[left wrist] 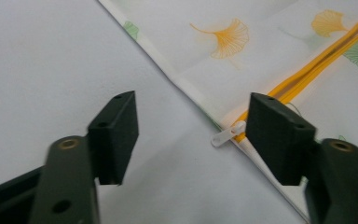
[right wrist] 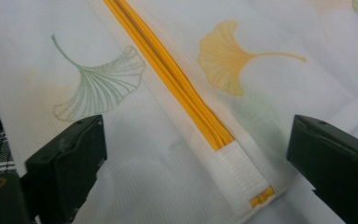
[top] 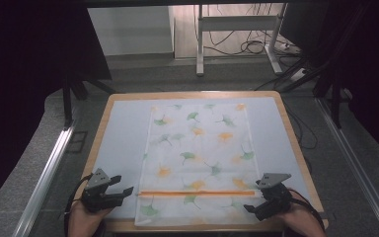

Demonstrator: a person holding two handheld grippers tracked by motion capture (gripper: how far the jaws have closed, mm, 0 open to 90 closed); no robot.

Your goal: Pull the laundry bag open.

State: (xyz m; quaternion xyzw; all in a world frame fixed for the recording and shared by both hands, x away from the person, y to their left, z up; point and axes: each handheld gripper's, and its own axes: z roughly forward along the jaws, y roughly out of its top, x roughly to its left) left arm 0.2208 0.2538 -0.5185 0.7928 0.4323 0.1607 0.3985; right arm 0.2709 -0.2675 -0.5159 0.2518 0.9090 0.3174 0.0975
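A white mesh bag [top: 197, 148] printed with green and orange ginkgo leaves lies flat on the table. An orange zipper [top: 197, 192] runs across its near end. My left gripper [top: 127, 190] is open at the zipper's left end. In the left gripper view its jaws [left wrist: 193, 135] stand wide, and the white zipper pull [left wrist: 226, 134] lies on the mat just inside the right-hand jaw, untouched. My right gripper [top: 254, 198] is open at the zipper's right end. In the right gripper view its jaws [right wrist: 196, 154] straddle the zipper's closed end [right wrist: 216, 140] without pressing the fabric.
The bag lies on a pale mat over a wooden table [top: 296, 143]. A metal rail [top: 49, 168] runs along the floor at the left, another [top: 360, 168] at the right. Desk legs and cables [top: 246, 44] stand beyond the far edge.
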